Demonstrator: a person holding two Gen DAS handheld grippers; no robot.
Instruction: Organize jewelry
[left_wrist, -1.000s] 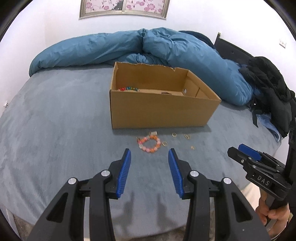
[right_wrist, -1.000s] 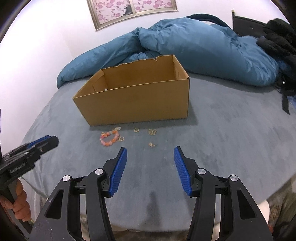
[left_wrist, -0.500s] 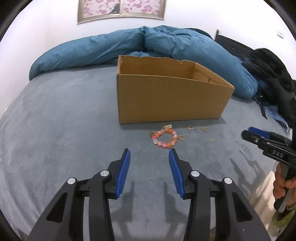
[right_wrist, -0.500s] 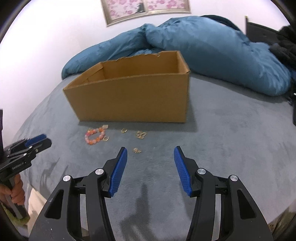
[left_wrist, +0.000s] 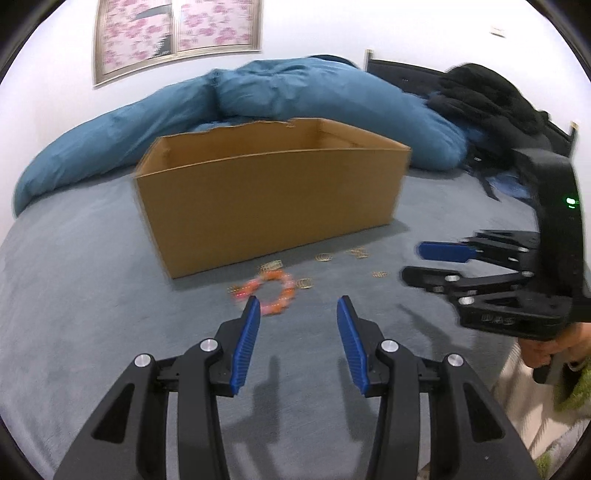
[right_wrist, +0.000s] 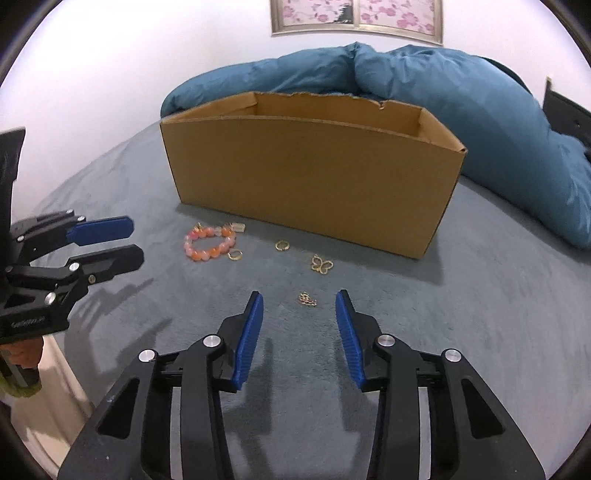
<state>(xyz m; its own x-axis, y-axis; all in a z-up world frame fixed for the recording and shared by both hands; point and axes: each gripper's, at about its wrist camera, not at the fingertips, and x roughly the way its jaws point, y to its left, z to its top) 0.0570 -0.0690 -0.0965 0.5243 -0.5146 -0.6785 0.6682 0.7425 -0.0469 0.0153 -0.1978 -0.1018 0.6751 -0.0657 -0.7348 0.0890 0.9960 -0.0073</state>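
While closing, right claw (right_wrist: 299, 325) clamps nothing; small gold chain piece (right_wrist: 307, 299) lies on grey bed cover (right_wrist: 480, 302) just ahead, between the blue pads (right_wrist: 249, 341) in view, untouched, long axis roughly left-right. Left claw (left_wrist: 295, 339) parted, empty, hovering just short of bead bracelet (left_wrist: 275, 295); same claw seen side-on at left edge of right view (right_wrist: 125, 243).

Farther out, jewelry in loose row along box front: bead bracelet (right_wrist: 209, 243), closed ring of orange and pink beads lying flat, gold charms on far side. Small gold ring (right_wrist: 235, 254) touching or just beside its near-right edge. Second gold ring (right_wrist: 282, 244) to the right, apart. Gold butterfly piece (right_wrist: 322, 264) farther right, wings spread flat.

Behind, open cardboard box (right_wrist: 314, 177), long side facing, torn rear rim, contents not visible. Beyond, rumpled blue duvet (right_wrist: 461, 96), framed floral picture (right_wrist: 356, 16) on wall.
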